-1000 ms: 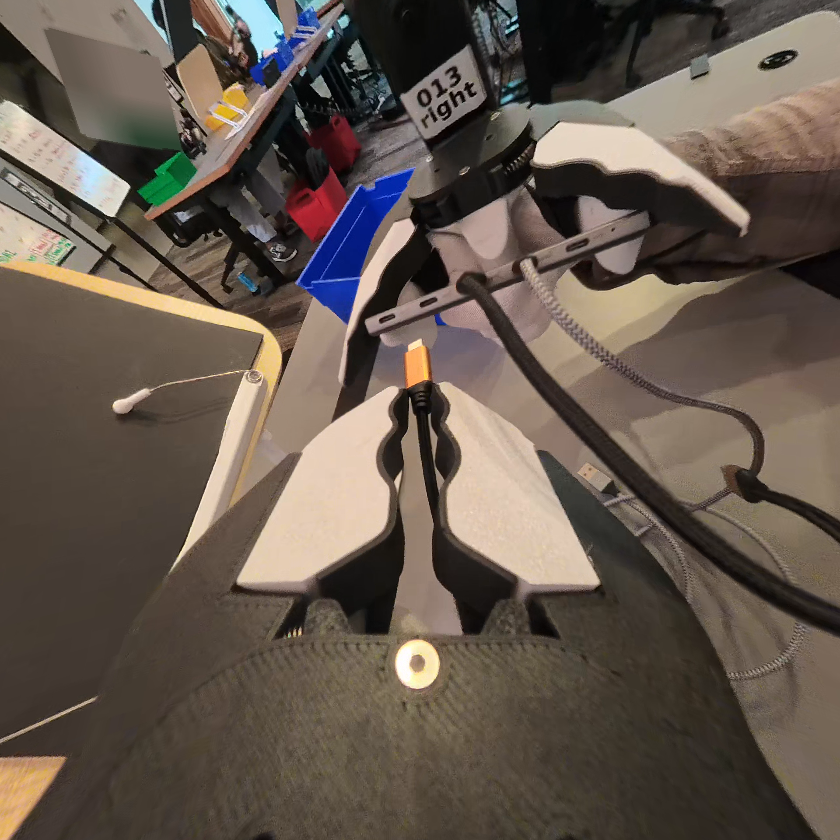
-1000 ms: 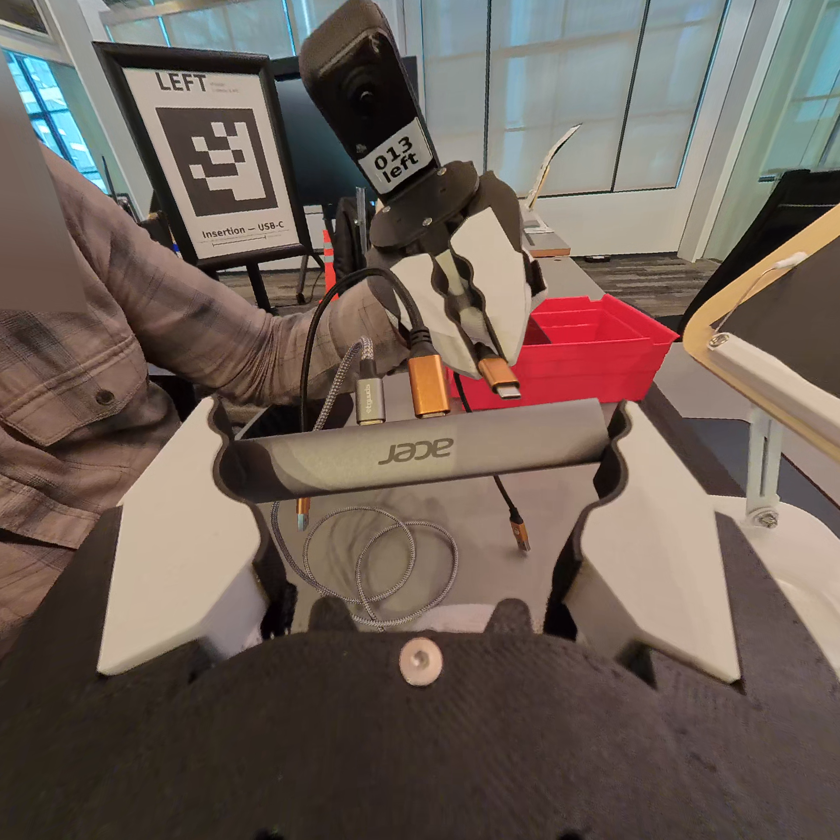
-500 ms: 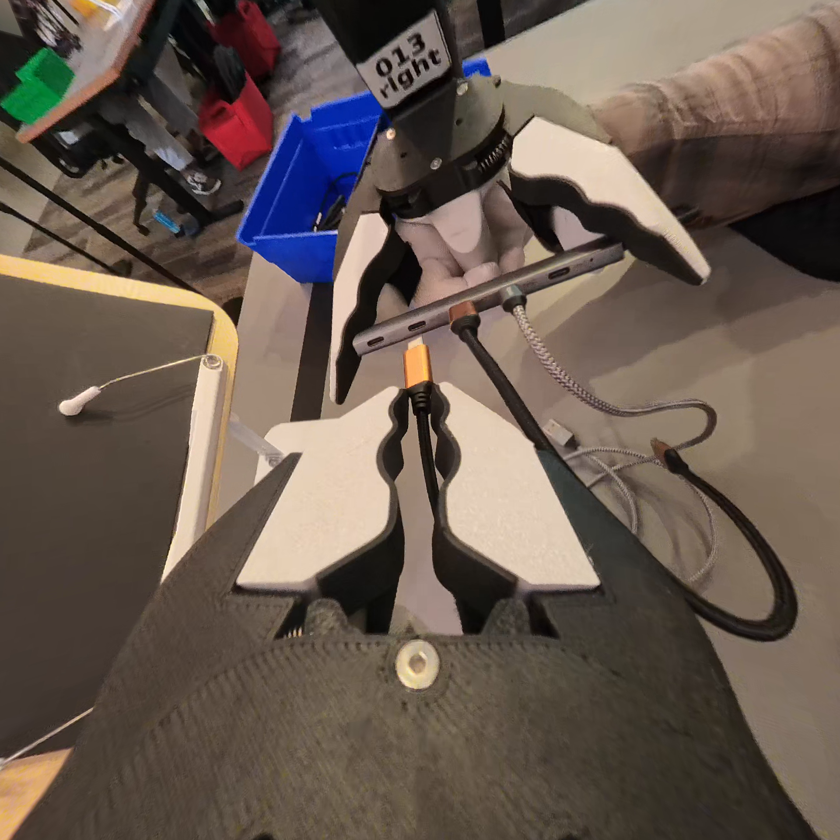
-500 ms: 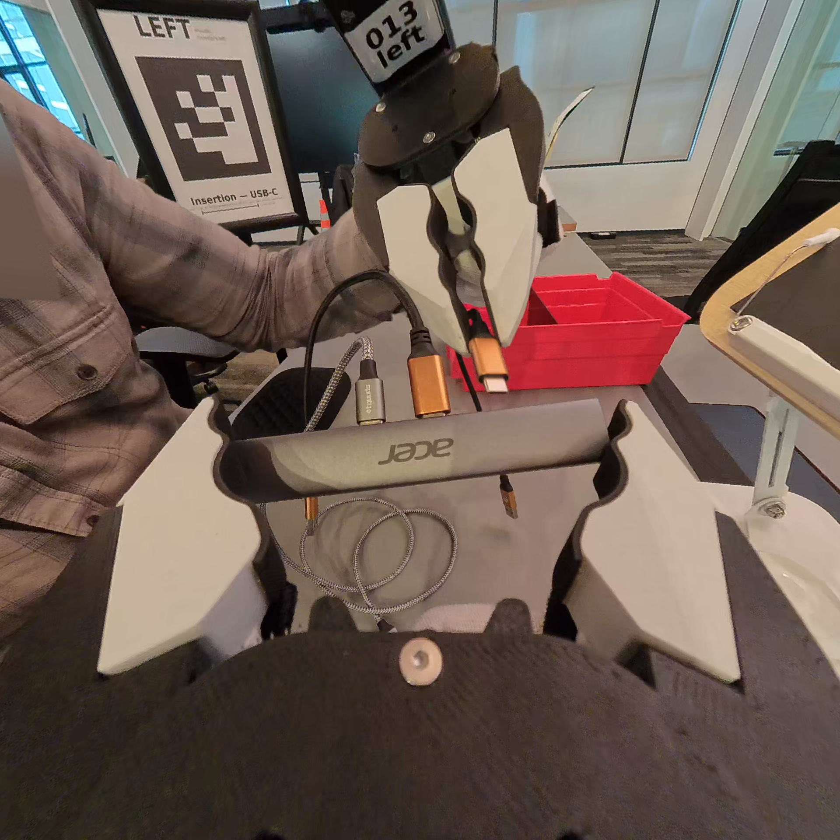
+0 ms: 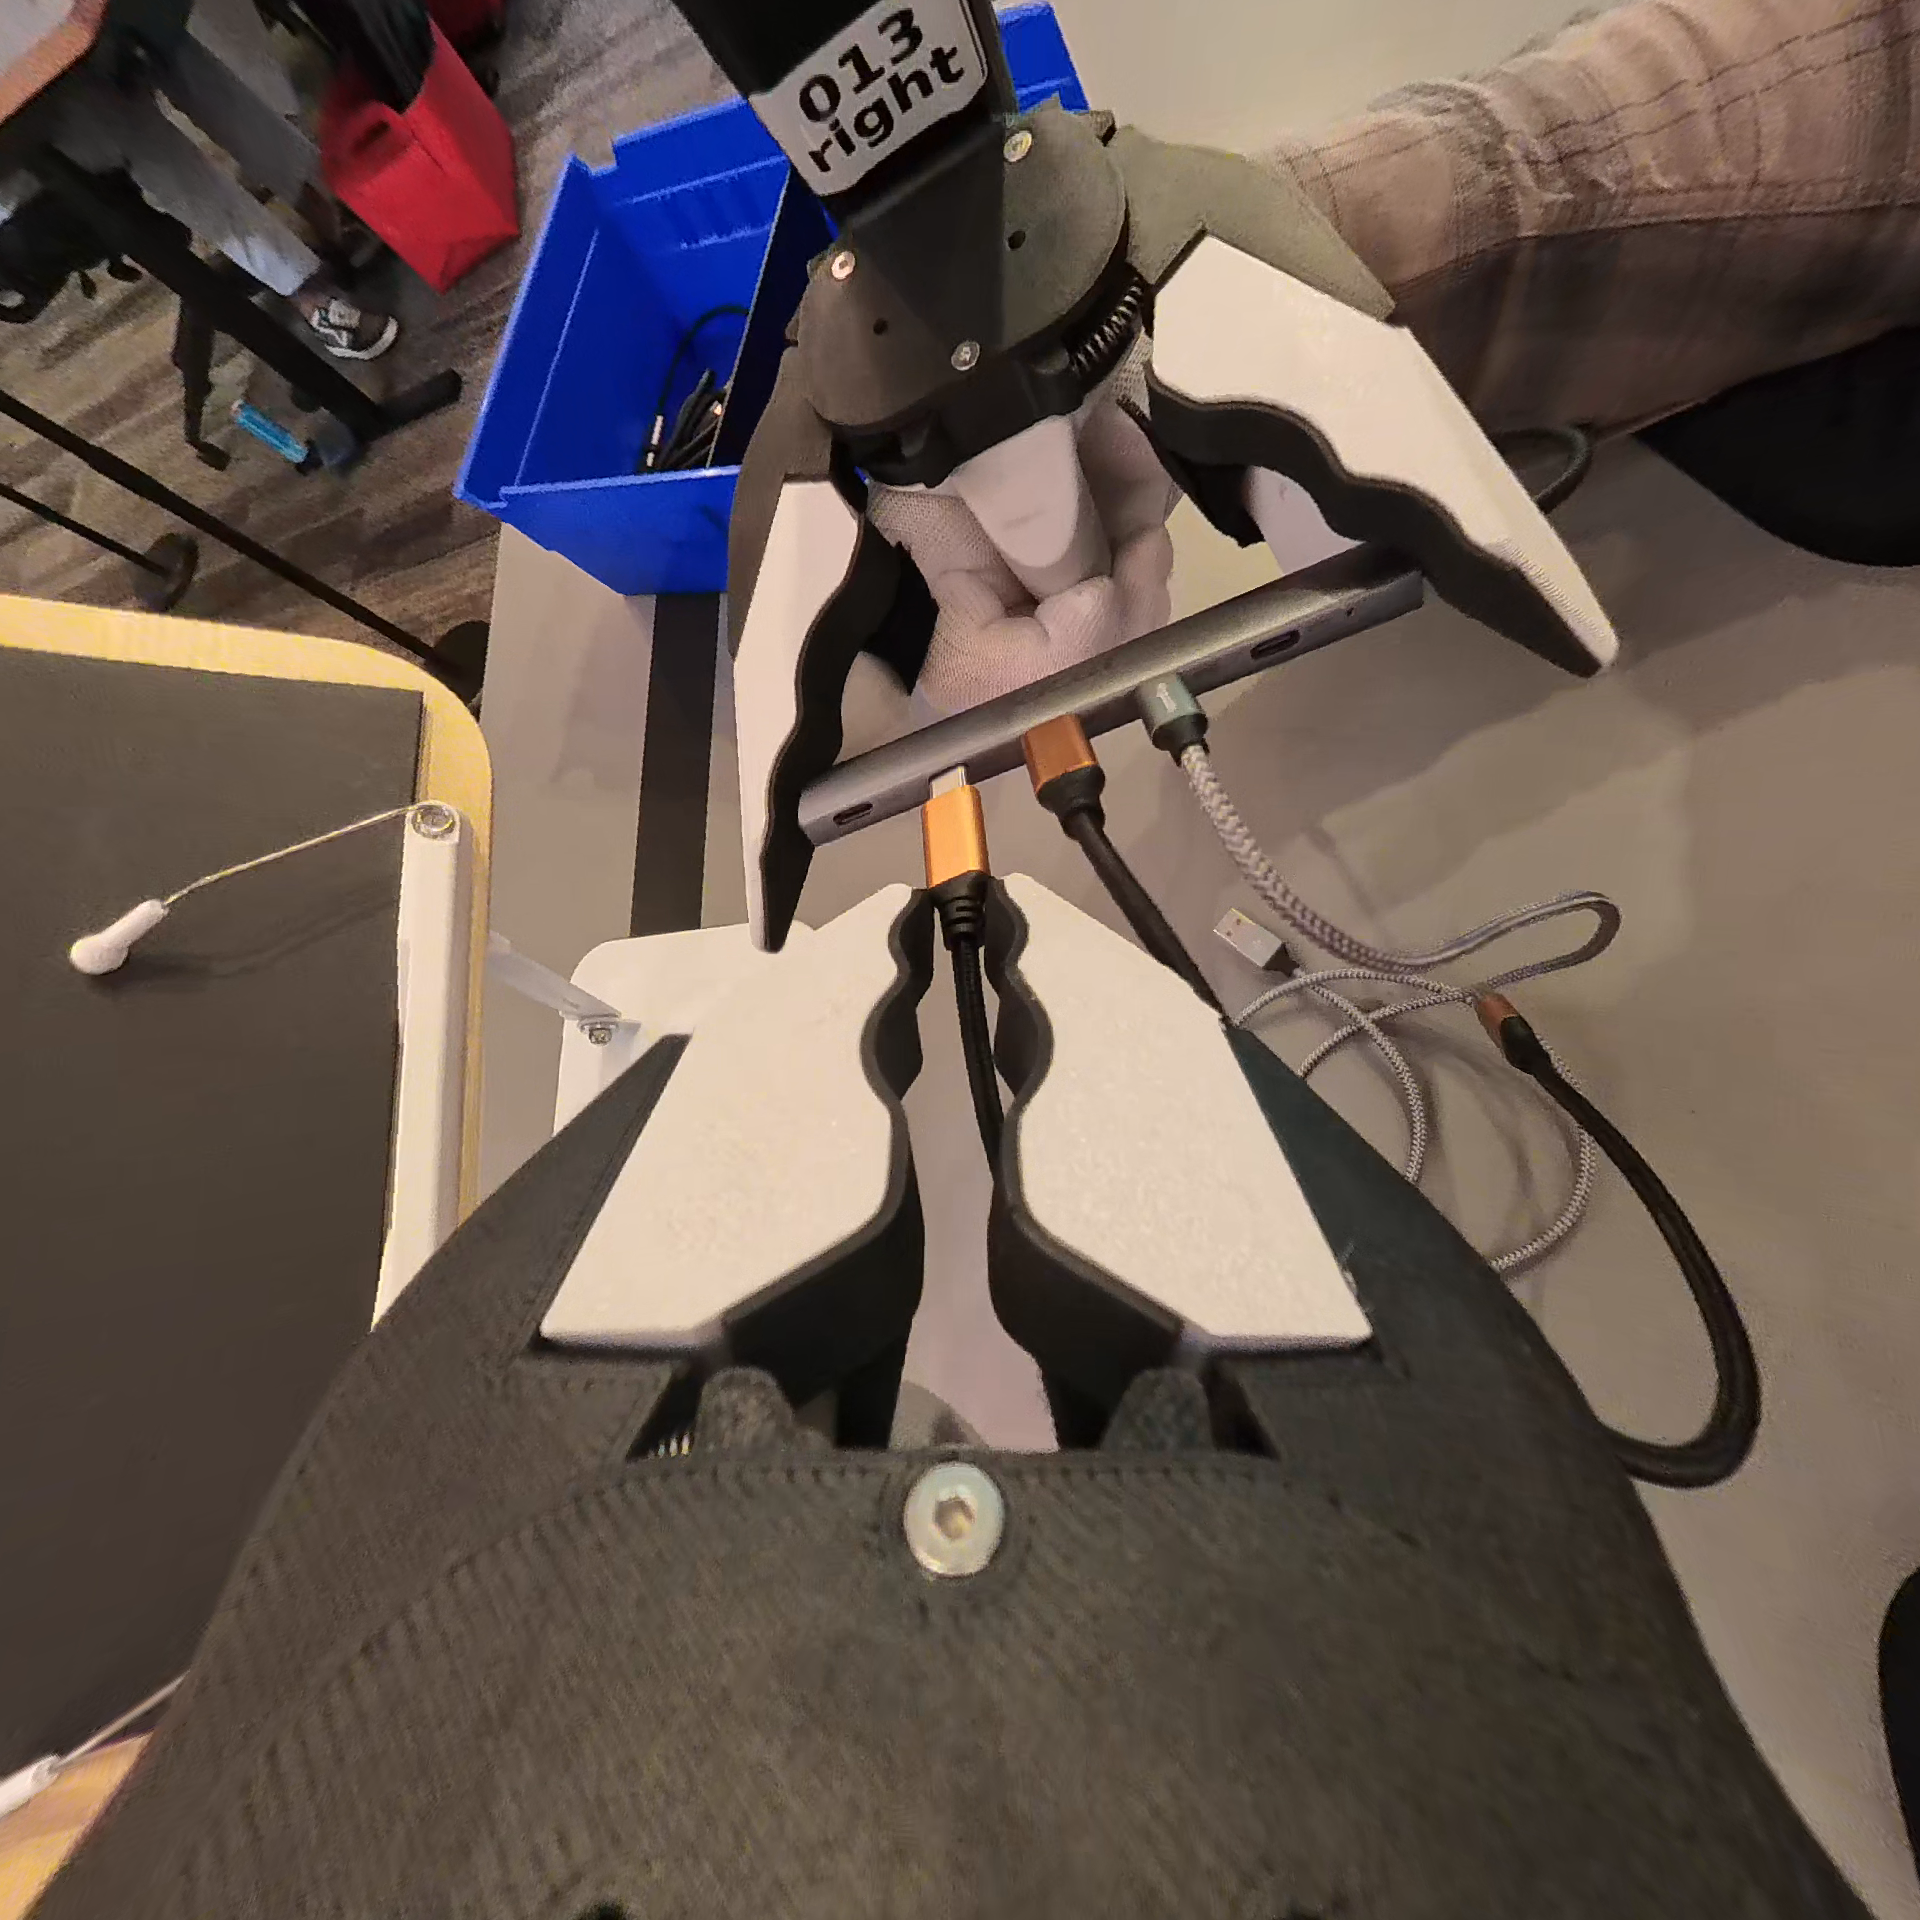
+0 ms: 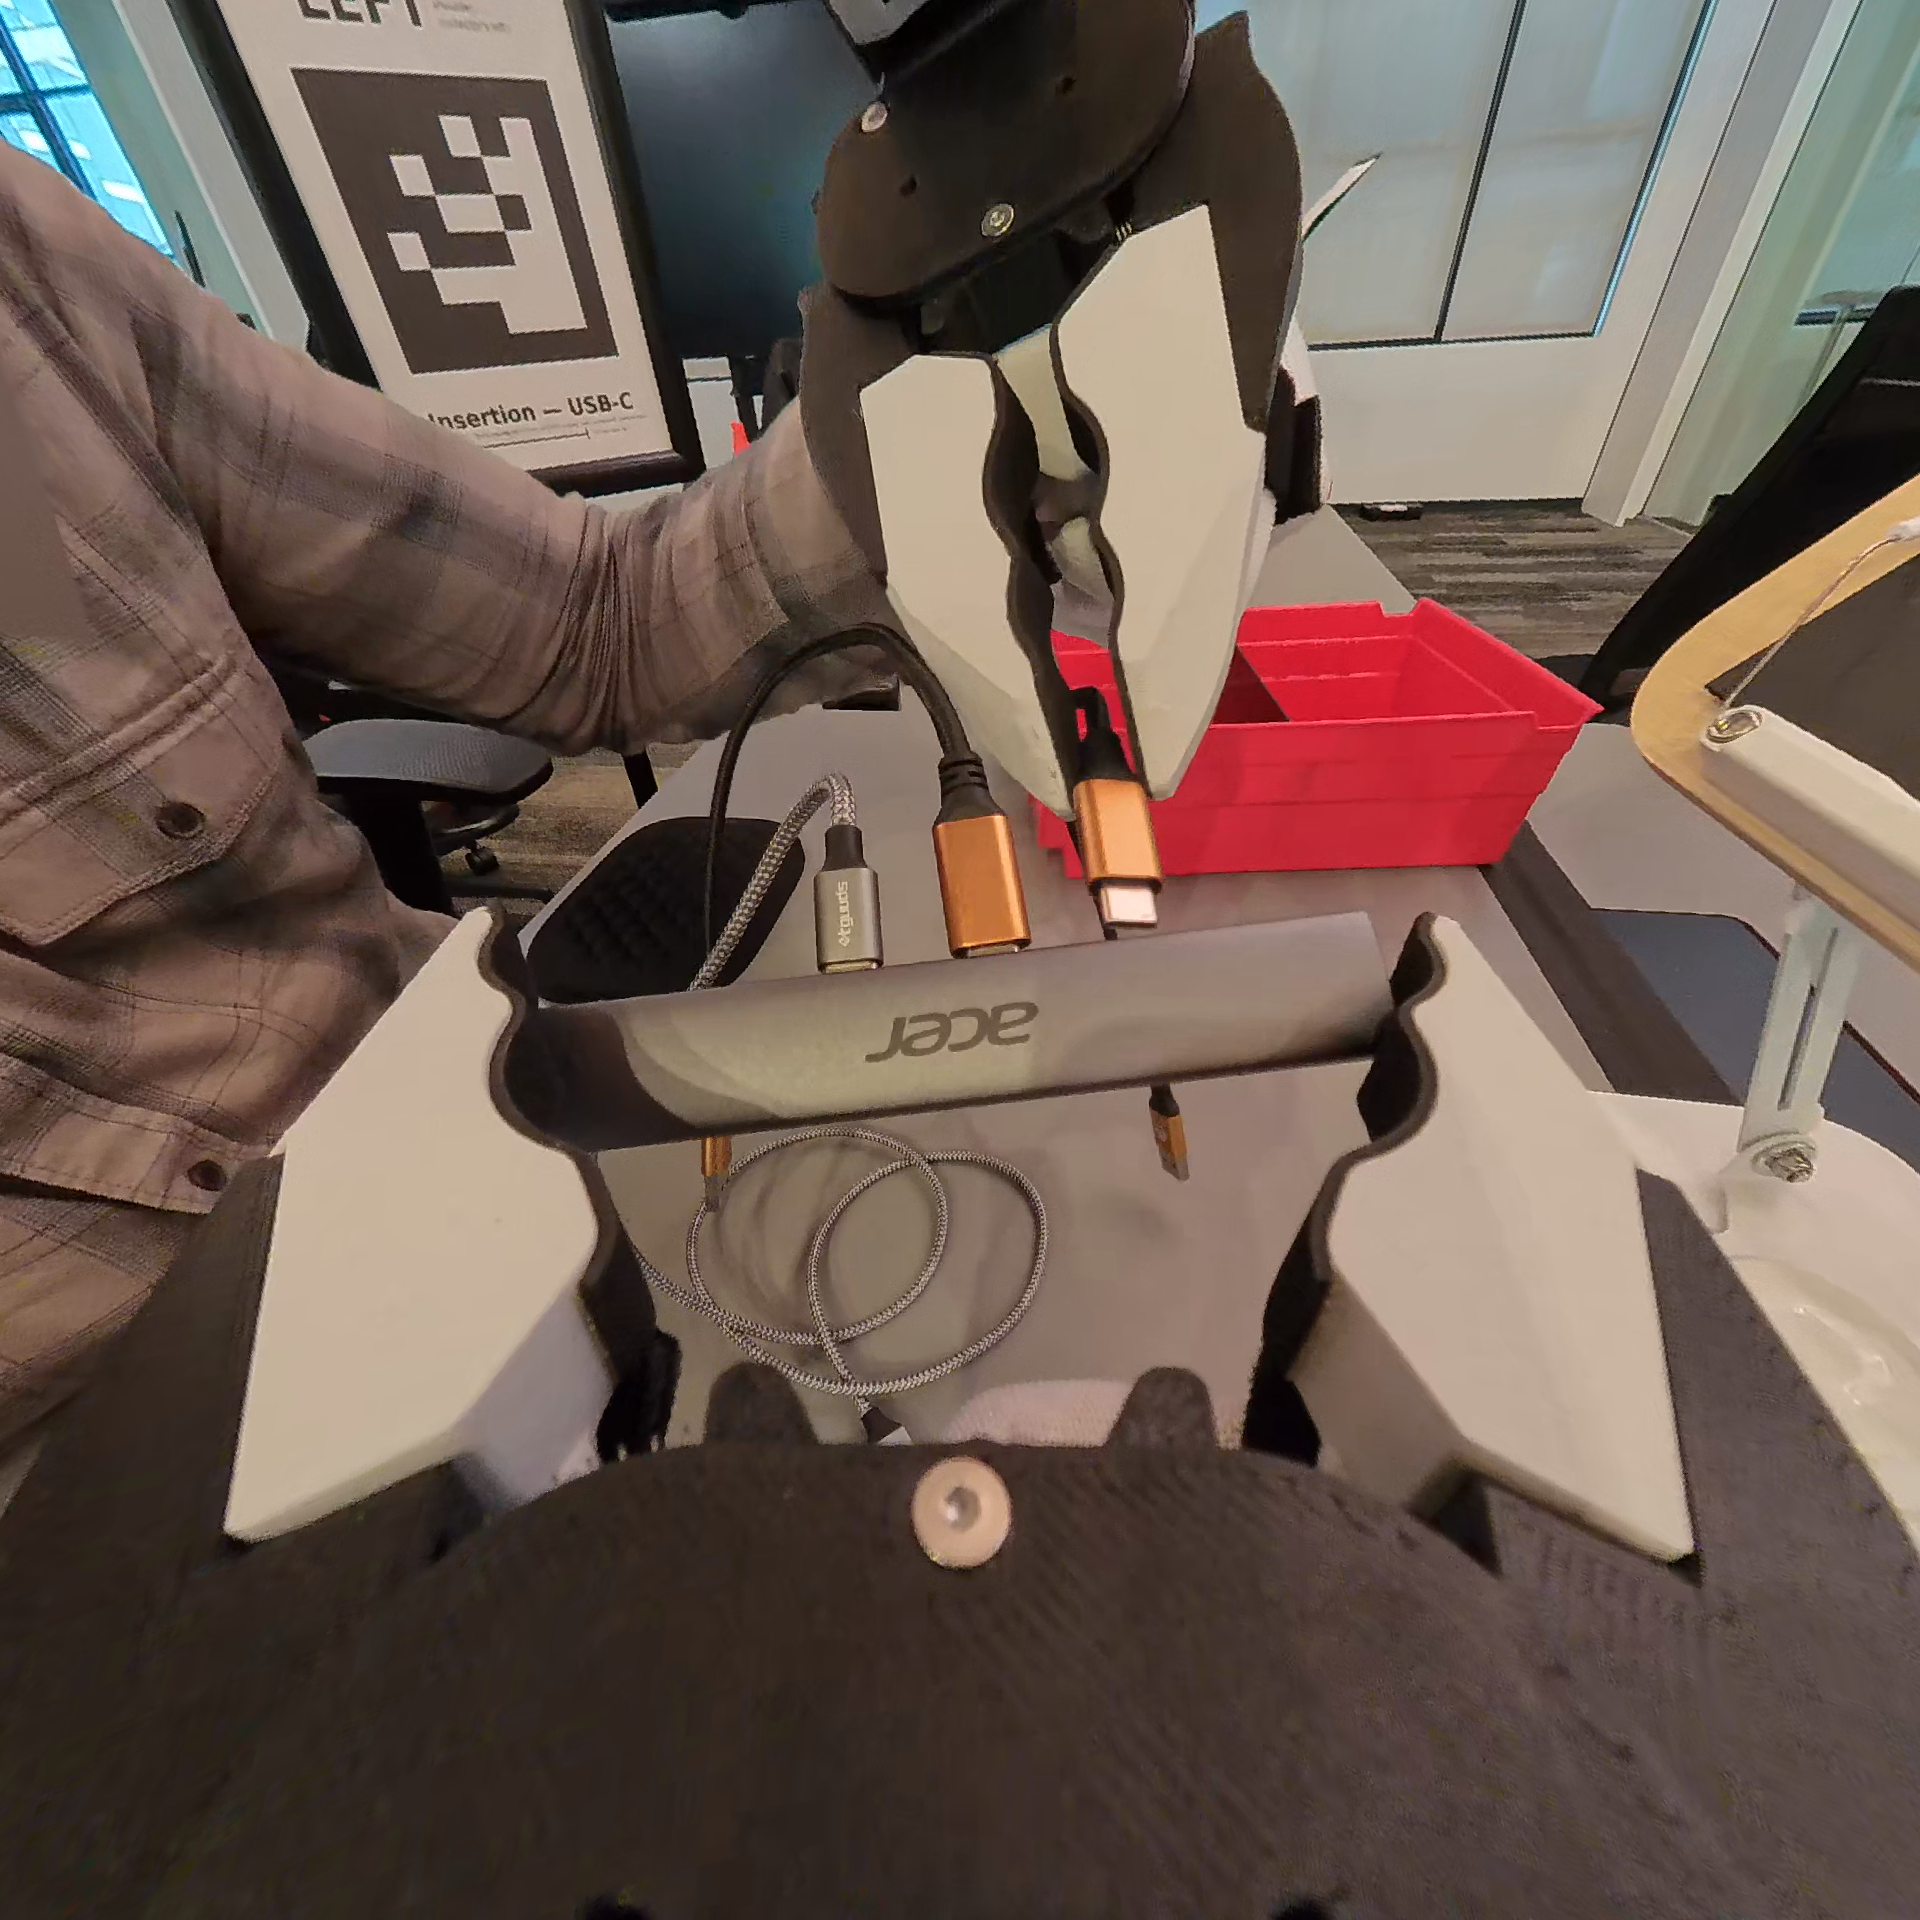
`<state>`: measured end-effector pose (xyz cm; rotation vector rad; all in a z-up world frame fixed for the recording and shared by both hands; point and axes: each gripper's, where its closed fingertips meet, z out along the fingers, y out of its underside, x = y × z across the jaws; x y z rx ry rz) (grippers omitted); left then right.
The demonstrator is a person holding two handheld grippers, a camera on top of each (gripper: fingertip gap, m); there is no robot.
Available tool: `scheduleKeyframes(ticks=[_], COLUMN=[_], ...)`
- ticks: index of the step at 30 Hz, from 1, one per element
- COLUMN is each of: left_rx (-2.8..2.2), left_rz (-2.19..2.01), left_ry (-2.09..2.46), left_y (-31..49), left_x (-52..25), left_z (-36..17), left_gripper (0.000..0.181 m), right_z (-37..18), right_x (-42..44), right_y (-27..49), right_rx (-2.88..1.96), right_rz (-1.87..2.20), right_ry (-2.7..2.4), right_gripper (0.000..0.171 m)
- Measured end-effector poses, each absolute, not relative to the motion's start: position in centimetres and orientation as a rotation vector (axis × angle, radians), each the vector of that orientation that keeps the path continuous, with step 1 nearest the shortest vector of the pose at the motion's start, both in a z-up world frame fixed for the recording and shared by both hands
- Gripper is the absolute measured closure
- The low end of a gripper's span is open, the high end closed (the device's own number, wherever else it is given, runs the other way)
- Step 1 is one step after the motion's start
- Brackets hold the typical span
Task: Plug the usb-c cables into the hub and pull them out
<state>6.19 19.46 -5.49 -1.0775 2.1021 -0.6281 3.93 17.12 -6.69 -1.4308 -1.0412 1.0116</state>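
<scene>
two claws face to face, left claw (image 5: 958,914) pinching orange plug (image 5: 954,831) beside hub (image 5: 1112,691)

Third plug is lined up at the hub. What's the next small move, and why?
Probably ease the left gripper straight forward to seat its orange plug. The metal tip sits at a free port of the hub, not yet in, beside two seated plugs, and the right gripper holds the hub.

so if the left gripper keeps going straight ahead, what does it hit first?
The hub. The left gripper holds an orange plug whose tip is already at a port.
</scene>
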Motion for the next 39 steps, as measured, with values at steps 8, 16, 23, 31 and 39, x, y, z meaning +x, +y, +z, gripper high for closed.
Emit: scheduleKeyframes(ticks=[8, 16, 23, 31, 39], left_rx=[-1.089, -1.186, -1.359, -1.436, -1.465], left_rz=[-0.57, -0.599, -0.637, -0.571, -0.503], left_ry=[2.129, 2.087, 2.039, 2.151, 2.136], left_y=[19.6, 18.4, 17.1, 13.3, 12.6], left_x=[6.1, 3.6, -1.7, -5.3, -5.7], left_z=[-6.3, -10.0, -14.3, -20.5, -24.5], left_gripper=[0.171, 0.171, 0.171, 0.171, 0.171], right_z=[-6.0, -10.9, -15.6, -21.3, -24.4], right_x=[5.4, 3.5, 1.1, -0.7, -1.7], right_y=[17.1, 16.6, 11.6, 8.8, 10.2], right_rx=[-1.38, -1.655, -1.984, -2.269, -2.355], right_rz=[1.037, 0.915, 0.88, 1.142, 1.157], right_ry=[-0.999, -1.175, -1.271, -0.753, -0.366], right_gripper=[0.101, 0.077, 0.088, 0.113, 0.123])
